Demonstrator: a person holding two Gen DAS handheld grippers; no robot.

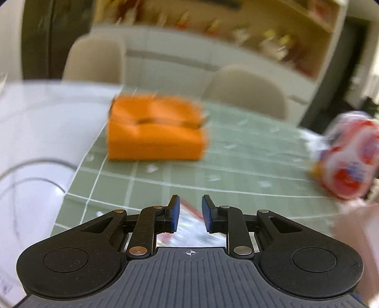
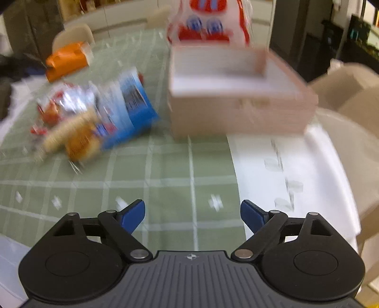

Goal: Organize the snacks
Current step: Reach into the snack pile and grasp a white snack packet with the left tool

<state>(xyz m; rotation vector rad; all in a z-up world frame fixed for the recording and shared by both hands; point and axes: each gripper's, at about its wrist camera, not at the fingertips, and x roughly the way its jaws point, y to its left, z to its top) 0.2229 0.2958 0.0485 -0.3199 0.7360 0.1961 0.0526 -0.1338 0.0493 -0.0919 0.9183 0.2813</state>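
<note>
In the left wrist view my left gripper [image 1: 190, 213] is shut on a shiny red-and-white snack packet [image 1: 187, 231] that shows between and below its blue pads. An orange pack [image 1: 154, 132] lies ahead on the green grid mat [image 1: 236, 165], and a red-and-white bag [image 1: 348, 161] is at the right edge. In the right wrist view my right gripper [image 2: 192, 213] stands open over the mat with nothing between its fingers. Ahead of it stands a pale pink open box [image 2: 236, 111], with the red-and-white bag [image 2: 208, 21] behind it. A heap of snack packets [image 2: 78, 120], one of them blue [image 2: 135, 104], lies left of the box.
The orange pack [image 2: 66, 60] lies at the far left of the mat [image 2: 165, 170]. White tabletop [image 2: 296, 165] borders the mat on the right. Beige chairs [image 1: 248, 90] stand behind the table, and shelves [image 1: 272, 35] line the back wall. Both views are blurred.
</note>
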